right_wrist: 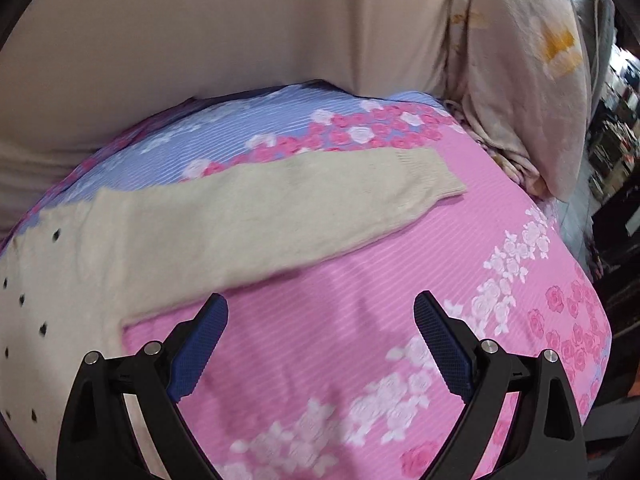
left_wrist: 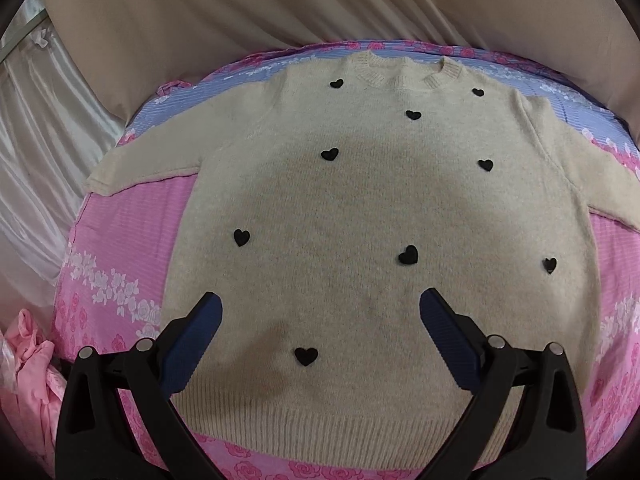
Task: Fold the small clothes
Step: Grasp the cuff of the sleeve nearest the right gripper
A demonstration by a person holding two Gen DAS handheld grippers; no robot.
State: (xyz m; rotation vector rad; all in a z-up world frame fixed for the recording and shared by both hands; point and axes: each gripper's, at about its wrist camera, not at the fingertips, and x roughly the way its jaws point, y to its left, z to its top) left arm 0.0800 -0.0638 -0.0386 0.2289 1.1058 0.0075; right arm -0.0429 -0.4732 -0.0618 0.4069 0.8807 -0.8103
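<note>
A cream knit sweater (left_wrist: 360, 208) with small black hearts lies flat, front up, on a pink and lilac floral bedsheet (left_wrist: 120, 248), neck at the far side, both sleeves spread out. My left gripper (left_wrist: 320, 312) is open and empty, hovering above the sweater's lower body near the hem. In the right wrist view the sweater's right sleeve (right_wrist: 280, 204) stretches out to the right, cuff at its end. My right gripper (right_wrist: 320, 312) is open and empty above bare sheet (right_wrist: 360, 320), just below that sleeve.
A beige cushioned headboard (left_wrist: 240, 8) stands behind the bed. Pink cloth (left_wrist: 28, 364) is bunched at the bed's left edge. A floral quilt (right_wrist: 520, 80) is piled at the far right, with dark floor clutter (right_wrist: 616, 128) beyond the bed's right edge.
</note>
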